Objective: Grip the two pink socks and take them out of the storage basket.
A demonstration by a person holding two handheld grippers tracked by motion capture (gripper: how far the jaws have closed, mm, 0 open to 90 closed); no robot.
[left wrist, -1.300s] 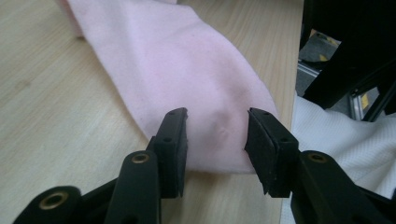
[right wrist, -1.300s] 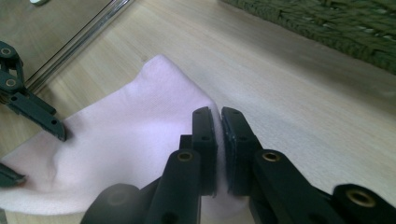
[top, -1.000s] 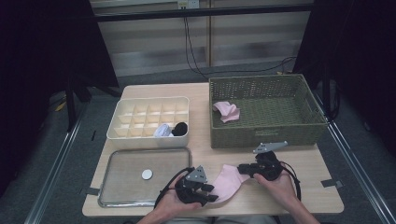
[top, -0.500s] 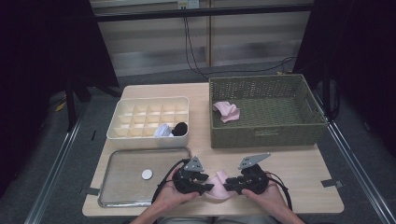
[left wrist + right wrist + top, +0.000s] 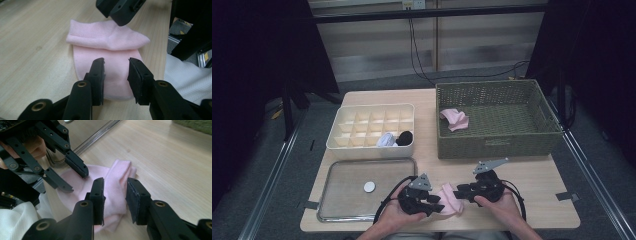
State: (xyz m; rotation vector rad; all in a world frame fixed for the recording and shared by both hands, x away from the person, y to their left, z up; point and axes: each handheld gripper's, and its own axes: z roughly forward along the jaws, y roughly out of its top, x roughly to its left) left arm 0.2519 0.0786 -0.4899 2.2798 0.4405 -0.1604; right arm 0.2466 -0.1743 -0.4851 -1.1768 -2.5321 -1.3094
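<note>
Pink sock (image 5: 449, 200) lies partly folded at the table's near edge, between both claws. Left claw (image 5: 116, 75) and right claw (image 5: 115, 192) stand apart, gripping nothing. Risk: the unpinned fold may spring open, or the sock slide off the edge.

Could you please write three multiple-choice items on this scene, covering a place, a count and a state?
1. Where does the folded pink sock lie?
A. on the table's near edge, between both grippers
B. inside the divided box
C. on the metal tray

2. How many pink items lie in the wicker basket?
A. none
B. one
C. three

3. How are the left gripper fingers?
A. clamped on a coin
B. holding a black sock
C. apart above the sock

1 A: it lies on bare wood.
2 B: a single pink bundle shows.
3 C: a gap shows between them.
</note>
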